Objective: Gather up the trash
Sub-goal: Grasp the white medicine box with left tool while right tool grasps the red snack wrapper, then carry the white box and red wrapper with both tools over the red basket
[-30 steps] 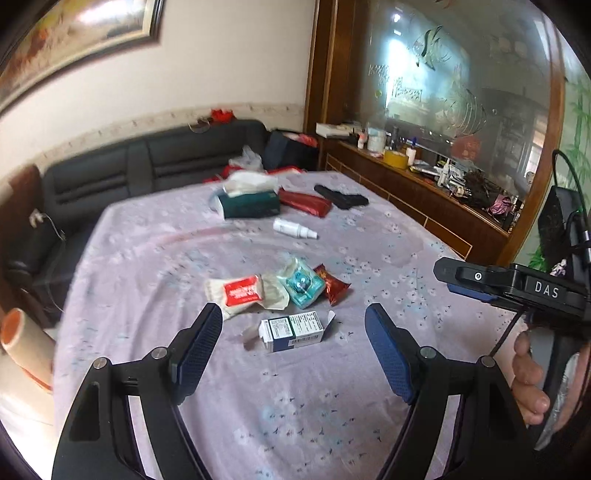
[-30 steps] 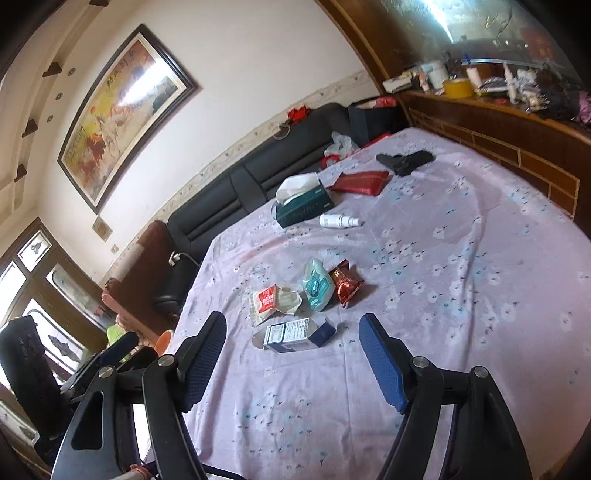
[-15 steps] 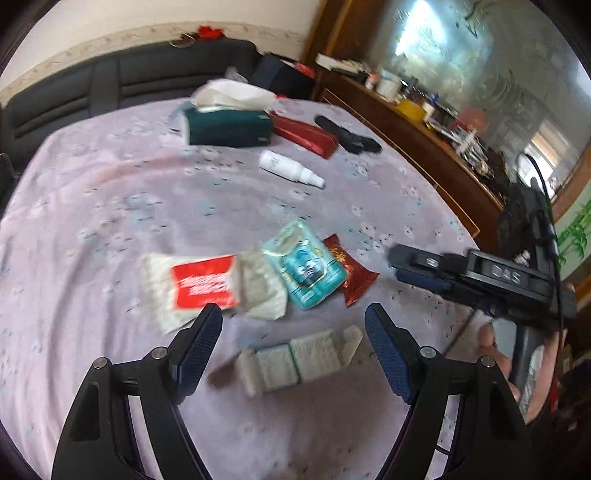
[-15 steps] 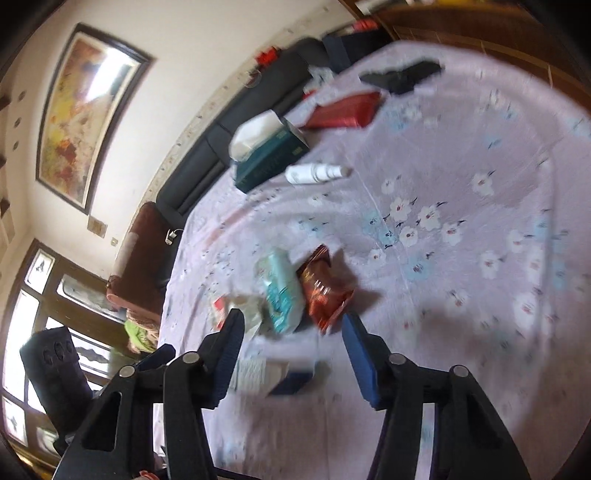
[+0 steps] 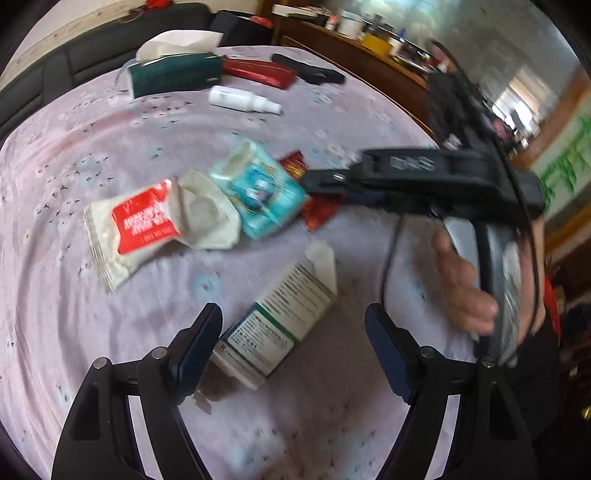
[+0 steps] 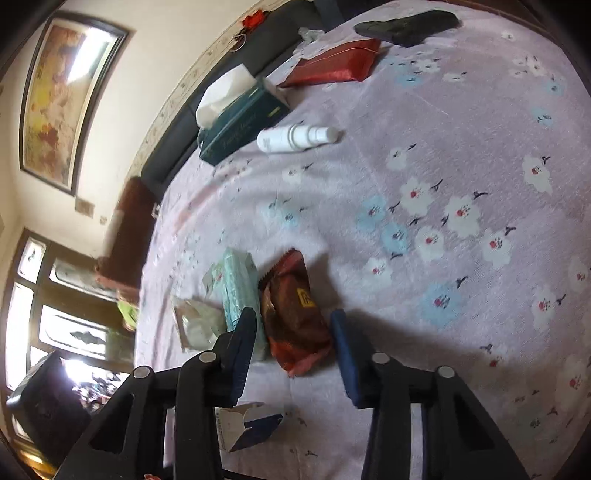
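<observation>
Lilac flowered cloth covers the table [image 6: 461, 155], and the trash sits in a loose cluster toward its near edge, so you can work both tools without reaching across. Your left gripper [image 5: 293, 347] has its jaws wide apart with the white-and-green medicine carton [image 5: 277, 317] lying flat between them; the left pad is just beside the carton's end, the right pad well clear, nothing held. The carton lies at a slant, so closing as you are may catch it corner to corner; squaring up first looks wiser.

Your right gripper [image 6: 291, 341] straddles the red-brown snack wrapper [image 6: 291, 314], jaws partly open, nothing pinched as far as I can tell. Its left finger [image 6: 240, 343] sits in the narrow gap against the teal wet-wipe pack [image 6: 240, 288], so a squeeze could drag that pack too. The wrapper is thin and crinkly; it will likely crumple, not resist.

The white sachet with a red label [image 5: 147, 221] waits beside the teal pack. Toward the far edge lie the green tissue box [image 6: 240, 122], white spray bottle [image 6: 295, 138], red pouch [image 6: 336, 66] and black case [image 6: 406, 24], which look like keepers
</observation>
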The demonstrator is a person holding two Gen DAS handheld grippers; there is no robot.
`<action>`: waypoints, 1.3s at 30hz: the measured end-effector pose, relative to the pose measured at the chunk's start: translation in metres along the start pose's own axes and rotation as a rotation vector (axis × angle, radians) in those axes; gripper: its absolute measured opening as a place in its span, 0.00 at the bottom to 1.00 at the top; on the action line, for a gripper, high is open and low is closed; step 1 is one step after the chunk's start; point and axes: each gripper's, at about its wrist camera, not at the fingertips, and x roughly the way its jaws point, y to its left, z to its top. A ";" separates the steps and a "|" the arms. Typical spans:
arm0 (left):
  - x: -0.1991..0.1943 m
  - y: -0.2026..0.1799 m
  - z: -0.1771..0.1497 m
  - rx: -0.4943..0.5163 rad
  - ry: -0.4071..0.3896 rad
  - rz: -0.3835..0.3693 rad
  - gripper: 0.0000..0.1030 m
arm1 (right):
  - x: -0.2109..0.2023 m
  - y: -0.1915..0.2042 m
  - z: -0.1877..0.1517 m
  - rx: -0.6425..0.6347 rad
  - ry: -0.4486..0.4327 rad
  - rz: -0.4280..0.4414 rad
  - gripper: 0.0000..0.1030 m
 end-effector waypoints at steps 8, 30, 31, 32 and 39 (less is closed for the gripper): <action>0.020 0.009 -0.008 -0.015 0.052 0.105 0.50 | 0.005 0.015 -0.008 -0.074 -0.003 -0.074 0.32; -0.054 -0.074 -0.052 -0.055 -0.184 0.130 0.39 | -0.184 0.030 -0.114 -0.045 -0.331 -0.040 0.30; -0.065 -0.081 -0.056 -0.053 -0.214 0.129 0.39 | -0.194 0.033 -0.121 -0.047 -0.347 -0.035 0.30; -0.072 -0.086 -0.058 -0.050 -0.231 0.130 0.39 | -0.206 0.036 -0.129 -0.051 -0.369 -0.028 0.30; -0.124 -0.119 -0.075 -0.029 -0.356 0.123 0.39 | -0.268 0.057 -0.181 -0.087 -0.479 -0.014 0.30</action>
